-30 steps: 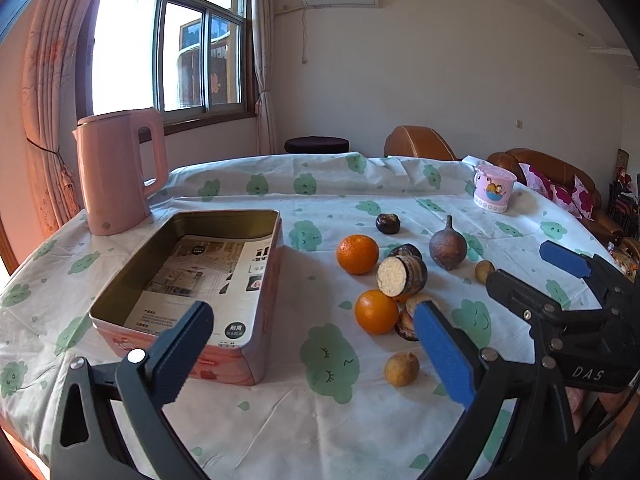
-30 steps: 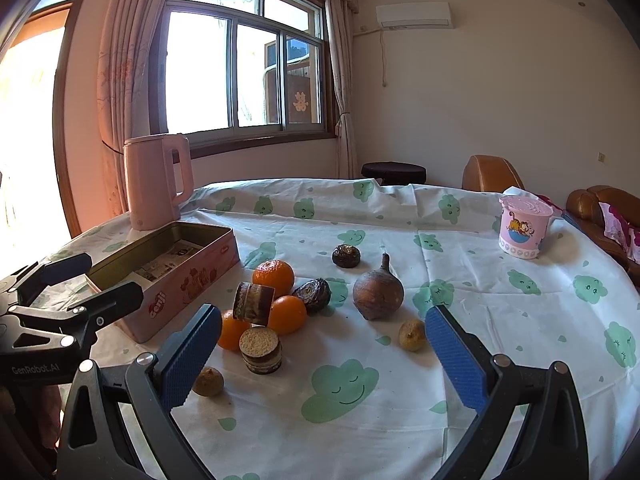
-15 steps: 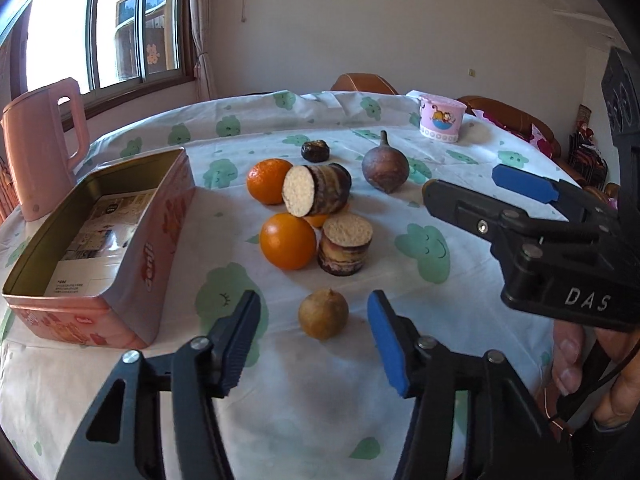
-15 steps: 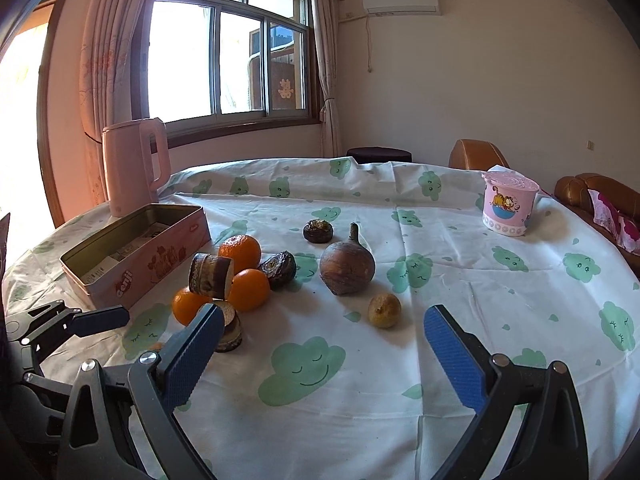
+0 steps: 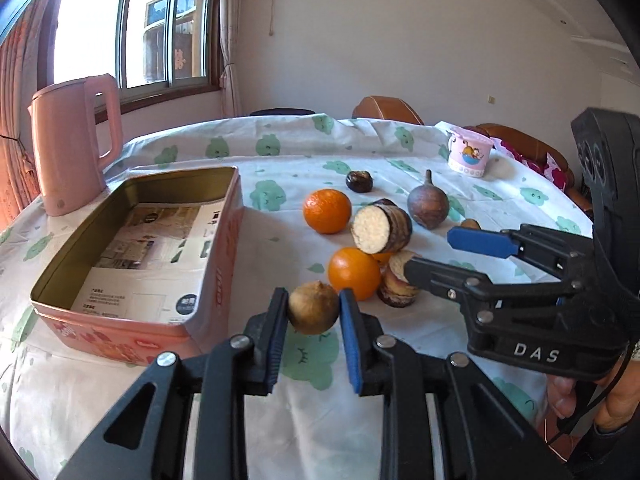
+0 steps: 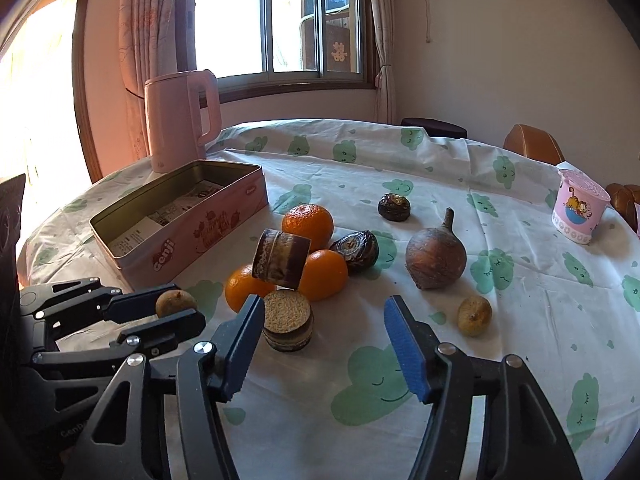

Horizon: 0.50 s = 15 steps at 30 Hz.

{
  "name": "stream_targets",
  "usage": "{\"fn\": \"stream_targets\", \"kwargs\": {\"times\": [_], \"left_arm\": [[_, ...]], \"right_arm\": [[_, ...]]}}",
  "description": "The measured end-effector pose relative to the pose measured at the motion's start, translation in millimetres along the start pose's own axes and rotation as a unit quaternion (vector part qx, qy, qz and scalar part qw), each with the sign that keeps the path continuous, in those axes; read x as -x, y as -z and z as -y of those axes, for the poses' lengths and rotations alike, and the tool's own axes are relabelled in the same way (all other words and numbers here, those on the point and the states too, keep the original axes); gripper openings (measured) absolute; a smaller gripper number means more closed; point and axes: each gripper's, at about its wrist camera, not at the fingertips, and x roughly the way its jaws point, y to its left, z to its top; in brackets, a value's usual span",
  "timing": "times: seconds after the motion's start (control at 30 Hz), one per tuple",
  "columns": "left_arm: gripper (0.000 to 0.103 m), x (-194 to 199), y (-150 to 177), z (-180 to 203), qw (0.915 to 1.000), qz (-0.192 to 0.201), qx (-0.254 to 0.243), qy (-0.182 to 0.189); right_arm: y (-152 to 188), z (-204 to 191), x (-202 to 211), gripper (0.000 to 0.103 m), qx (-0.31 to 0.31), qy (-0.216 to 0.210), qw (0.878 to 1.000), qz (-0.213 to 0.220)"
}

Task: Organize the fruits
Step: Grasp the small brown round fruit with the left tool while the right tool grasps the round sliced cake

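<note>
Both left tool (image 5: 313, 307) pads pinch brown fruit (image 5: 313, 306)

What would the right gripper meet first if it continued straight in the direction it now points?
Probably the bare cloud-print tablecloth first. The right gripper points down at open cloth between the cut brown root slice and the small tan round fruit; beyond lies the orange tangerine, though depth is unclear.

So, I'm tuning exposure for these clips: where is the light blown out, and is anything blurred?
Left wrist view: the window is blown white, the fruit throws soft shadows on the tablecloth, and edges bow from the fisheye. Right wrist view: strong orange-white glare at the left edge, window overexposed; both pictures look sharp.
</note>
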Motion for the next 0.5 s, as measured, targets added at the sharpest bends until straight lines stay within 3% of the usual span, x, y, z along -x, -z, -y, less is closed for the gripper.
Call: {"fn": "stream_targets", "kwargs": {"times": [0.2,0.27,0.37,0.5], "left_arm": [[0.027,-7.0,2.5,-13.0,0.9998,-0.006,0.017,-0.002],[0.027,-6.8,3.2,-11.3,0.9999,-0.004,0.013,-0.003],[0.027,-5.5,3.3,-11.0,0.9999,-0.001,0.011,-0.004],[0.027,-4.8,3.7,-11.4,0.9999,0.001,0.012,-0.005]], "right_arm": [[-5.1,-13.3,-18.0,0.059,0.033,-0.014,0.999,-0.034],[-6.1,-16.1,-24.0,0.054,0.042,-0.018,0.998,-0.047],[-5.2,-17.3,-29.2,0.036,0.046,-0.025,0.997,-0.062],[-3.9,-19.8,-25.1,0.036,0.053,-0.020,0.997,-0.051]]}}
